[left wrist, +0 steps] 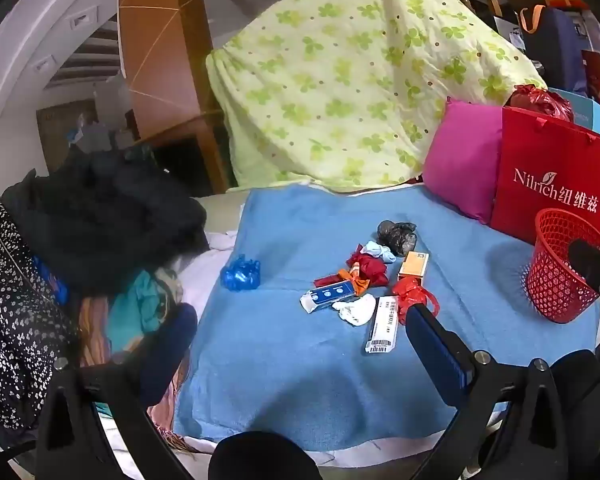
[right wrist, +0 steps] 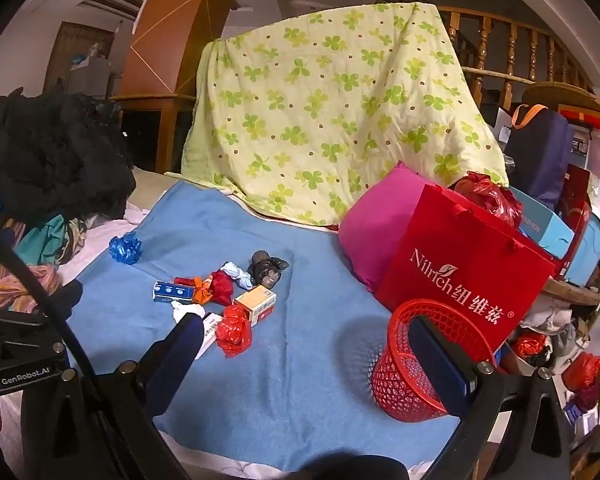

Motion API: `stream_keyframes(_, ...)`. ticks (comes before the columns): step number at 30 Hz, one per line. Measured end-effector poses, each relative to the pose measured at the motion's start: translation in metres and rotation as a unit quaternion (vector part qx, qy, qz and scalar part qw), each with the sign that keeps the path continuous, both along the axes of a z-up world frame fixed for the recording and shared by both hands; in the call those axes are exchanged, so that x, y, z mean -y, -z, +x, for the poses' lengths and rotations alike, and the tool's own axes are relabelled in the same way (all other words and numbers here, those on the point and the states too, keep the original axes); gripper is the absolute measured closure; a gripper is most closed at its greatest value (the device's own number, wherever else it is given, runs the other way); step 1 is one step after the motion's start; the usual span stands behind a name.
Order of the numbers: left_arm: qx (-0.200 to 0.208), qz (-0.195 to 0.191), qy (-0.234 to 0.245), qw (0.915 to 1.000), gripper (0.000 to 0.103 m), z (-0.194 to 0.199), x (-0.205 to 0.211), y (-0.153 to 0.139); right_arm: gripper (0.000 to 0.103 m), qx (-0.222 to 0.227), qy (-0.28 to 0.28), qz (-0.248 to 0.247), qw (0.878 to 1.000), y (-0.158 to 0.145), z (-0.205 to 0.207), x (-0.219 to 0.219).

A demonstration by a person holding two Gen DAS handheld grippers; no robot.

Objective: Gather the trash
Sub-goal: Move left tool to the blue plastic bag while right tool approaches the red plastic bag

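Observation:
A pile of trash lies on the blue blanket (left wrist: pixel 300 360): a white box (left wrist: pixel 383 324), a blue-and-white box (left wrist: pixel 332 294), an orange box (left wrist: pixel 414 264), a red wrapper (left wrist: pixel 410 294), a grey-black bag (left wrist: pixel 396 234), white tissue (left wrist: pixel 356 310) and a blue crumpled bag (left wrist: pixel 241 274). A red mesh basket (left wrist: pixel 560 268) stands upright at the right; it also shows in the right wrist view (right wrist: pixel 416 364). My left gripper (left wrist: pixel 296 332) is open and empty, above the blanket just short of the pile. My right gripper (right wrist: pixel 306 336) is open and empty between the red wrapper (right wrist: pixel 232 330) and the basket.
A red paper bag (right wrist: pixel 460 272) and a pink pillow (right wrist: pixel 376 220) stand behind the basket. A green-patterned quilt (right wrist: pixel 320 120) hangs at the back. Dark clothes (left wrist: pixel 100 220) are heaped at the left. Boxes and bags (right wrist: pixel 560 220) crowd the right edge.

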State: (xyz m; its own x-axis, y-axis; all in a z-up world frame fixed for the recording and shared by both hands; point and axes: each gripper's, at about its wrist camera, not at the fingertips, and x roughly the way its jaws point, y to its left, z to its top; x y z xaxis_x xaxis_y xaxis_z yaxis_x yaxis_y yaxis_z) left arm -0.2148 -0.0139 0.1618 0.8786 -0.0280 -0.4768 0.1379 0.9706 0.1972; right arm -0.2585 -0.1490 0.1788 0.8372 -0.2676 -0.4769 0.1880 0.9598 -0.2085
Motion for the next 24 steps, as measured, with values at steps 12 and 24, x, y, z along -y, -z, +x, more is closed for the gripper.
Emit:
stream_keyframes(12, -0.004, -0.008, -0.008, 0.9999, 0.0, 0.012, -0.024, 0.011, 0.0, 0.048, -0.053, 0.088, 0.994, 0.0, -0.011, 0.029)
stream_keyframes(24, -0.046, -0.064, -0.129, 0.9886, 0.0, 0.108, -0.146, 0.058, 0.0, 0.029, -0.13, 0.294, 0.947, 0.05, 0.045, 0.054)
